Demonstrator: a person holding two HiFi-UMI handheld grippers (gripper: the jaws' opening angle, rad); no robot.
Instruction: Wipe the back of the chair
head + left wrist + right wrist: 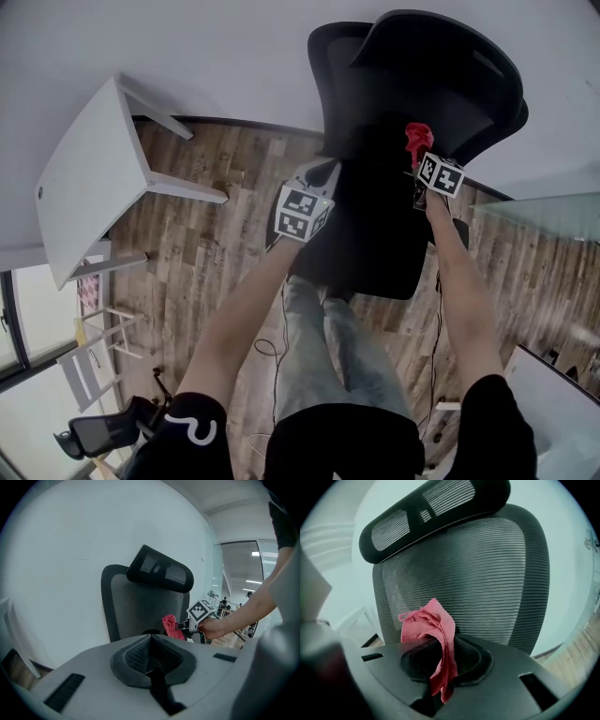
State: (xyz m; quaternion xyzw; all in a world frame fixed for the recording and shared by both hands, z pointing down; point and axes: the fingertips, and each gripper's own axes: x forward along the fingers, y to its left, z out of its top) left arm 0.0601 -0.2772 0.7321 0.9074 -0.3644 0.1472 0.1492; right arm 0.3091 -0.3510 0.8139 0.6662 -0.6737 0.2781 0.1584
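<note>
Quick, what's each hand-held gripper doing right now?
Left hand-held gripper: closed, empty.
Right hand-held gripper: closed on the red cloth.

An office: mesh-backed chair (487,573), white desk (94,178), plank floor (216,244), glass partition (239,583).

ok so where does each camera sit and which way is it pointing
head view: on the person's head, looking down at the chair and floor; forearms, legs, left gripper and right gripper show
left gripper view: on the left gripper, facing the chair's mesh back; its shut jaws and the right hand show
right gripper view: on the right gripper, close to that back; its jaws pinch a red cloth
shared: all three show the chair and red cloth
</note>
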